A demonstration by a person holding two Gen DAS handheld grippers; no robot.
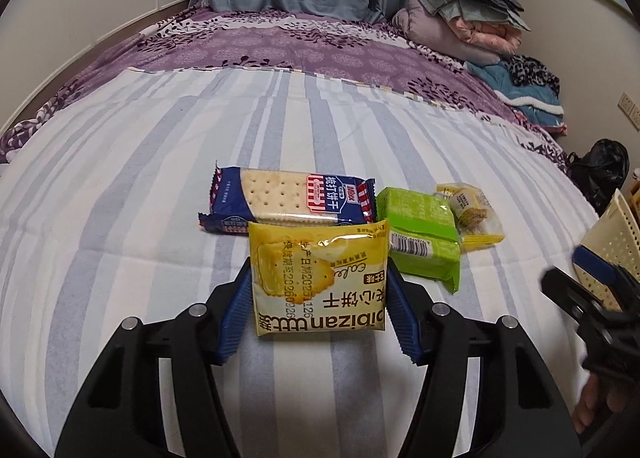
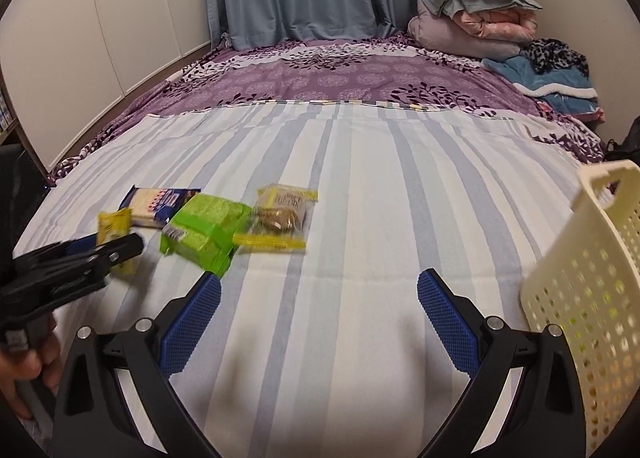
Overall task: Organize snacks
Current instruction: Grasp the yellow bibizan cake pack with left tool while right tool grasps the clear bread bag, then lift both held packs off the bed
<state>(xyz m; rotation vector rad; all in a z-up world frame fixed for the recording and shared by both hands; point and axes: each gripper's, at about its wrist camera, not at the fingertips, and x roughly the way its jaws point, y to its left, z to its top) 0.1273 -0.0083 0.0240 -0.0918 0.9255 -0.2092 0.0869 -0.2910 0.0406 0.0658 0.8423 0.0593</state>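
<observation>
Left wrist view shows a bed (image 1: 120,198) under a striped sheet, with a cream basket (image 2: 592,298) at its right edge. Near the middle lie a blue cracker pack (image 1: 288,198), a green packet (image 1: 420,234) and a small clear-wrapped snack (image 1: 472,210). The left hand-held gripper (image 1: 320,294) has its pads pressed on a yellow biscuit packet (image 1: 320,278); the right hand-held gripper (image 2: 320,322) stands wide apart, holding nothing.

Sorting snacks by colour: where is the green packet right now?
The green packet lies on the striped bedspread, right of the yellow cracker pack in the left claw, touching the clear yellow-edged snack bag.
</observation>
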